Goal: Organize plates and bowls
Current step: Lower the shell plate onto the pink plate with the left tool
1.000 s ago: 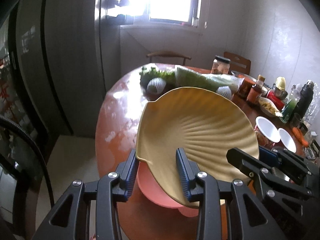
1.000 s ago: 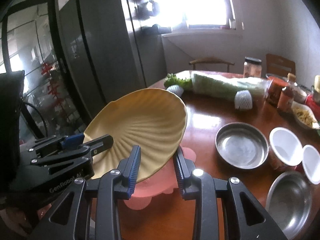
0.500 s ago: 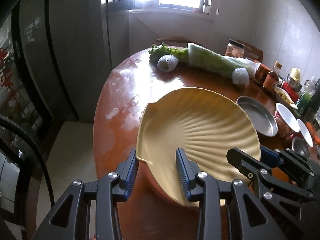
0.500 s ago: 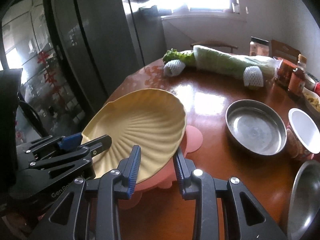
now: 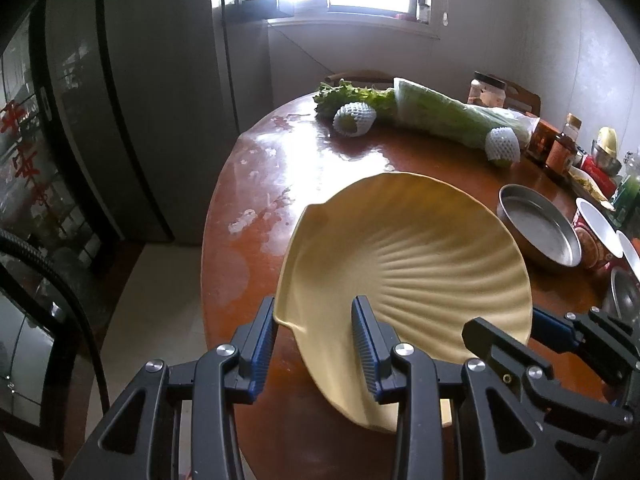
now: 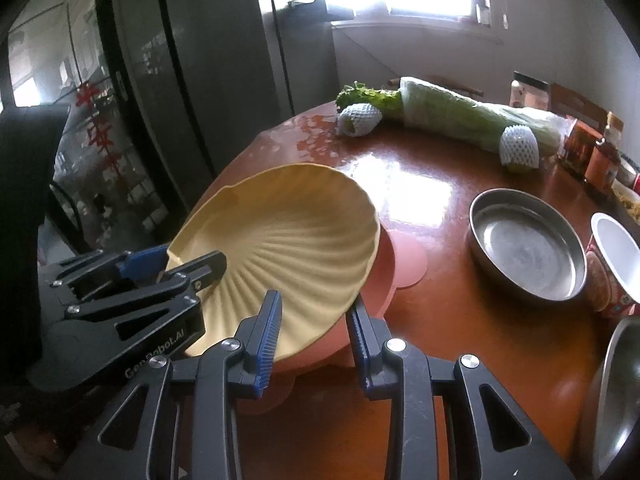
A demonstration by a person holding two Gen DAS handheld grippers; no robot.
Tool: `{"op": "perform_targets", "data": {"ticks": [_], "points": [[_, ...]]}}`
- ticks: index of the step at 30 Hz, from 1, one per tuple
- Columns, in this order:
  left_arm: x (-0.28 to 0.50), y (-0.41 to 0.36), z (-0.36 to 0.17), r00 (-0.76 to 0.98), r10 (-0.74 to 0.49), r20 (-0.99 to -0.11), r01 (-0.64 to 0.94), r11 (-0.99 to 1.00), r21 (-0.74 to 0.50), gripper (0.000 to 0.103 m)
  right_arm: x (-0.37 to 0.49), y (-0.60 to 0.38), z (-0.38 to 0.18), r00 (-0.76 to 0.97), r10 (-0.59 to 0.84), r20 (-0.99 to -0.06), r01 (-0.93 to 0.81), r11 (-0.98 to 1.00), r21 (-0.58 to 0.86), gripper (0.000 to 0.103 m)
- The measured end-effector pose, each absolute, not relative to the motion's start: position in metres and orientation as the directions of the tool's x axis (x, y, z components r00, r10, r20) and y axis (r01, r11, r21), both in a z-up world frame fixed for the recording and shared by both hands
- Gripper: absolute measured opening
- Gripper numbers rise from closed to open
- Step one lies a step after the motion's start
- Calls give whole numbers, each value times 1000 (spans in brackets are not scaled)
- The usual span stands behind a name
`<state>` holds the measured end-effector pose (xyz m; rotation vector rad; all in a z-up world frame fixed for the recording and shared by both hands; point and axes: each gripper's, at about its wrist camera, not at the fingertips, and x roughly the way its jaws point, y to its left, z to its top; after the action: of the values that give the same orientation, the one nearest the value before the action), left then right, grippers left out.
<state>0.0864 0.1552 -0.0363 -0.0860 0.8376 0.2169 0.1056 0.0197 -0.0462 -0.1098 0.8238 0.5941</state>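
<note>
Clamped by both the left claw [image 5: 314, 344] and right claw [image 6: 314, 334] on its near rim, yellow shell plate [image 6: 288, 240] at lower centre, tilted over pink plate [image 6: 384, 276] on table [image 6: 460, 320]: best lowered level, released together.

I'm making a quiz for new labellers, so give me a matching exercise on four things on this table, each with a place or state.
1 yellow shell plate
2 pink plate
3 steel pan
4 cabbage

a under the yellow one
b empty, right of the plates
c far side of the table, by the foam nets
d gripped at its rim by both grippers

Pairs: 1d, 2a, 3b, 4c
</note>
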Motion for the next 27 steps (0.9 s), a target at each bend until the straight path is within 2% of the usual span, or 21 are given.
{"op": "perform_targets", "data": {"ticks": [9, 18, 27], "points": [[88, 156, -37, 650, 152, -745, -214, 977, 13, 37, 105, 23, -52, 528, 434, -730, -538, 836, 107, 35], [86, 158, -40, 643, 143, -752, -216, 976, 1, 37, 101, 29, -52, 558, 393, -731, -558, 829, 20, 36], [85, 159, -39, 639, 137, -757, -221, 975, -10, 37, 102, 27, -50, 529, 412, -742, -565, 824, 54, 39]]}}
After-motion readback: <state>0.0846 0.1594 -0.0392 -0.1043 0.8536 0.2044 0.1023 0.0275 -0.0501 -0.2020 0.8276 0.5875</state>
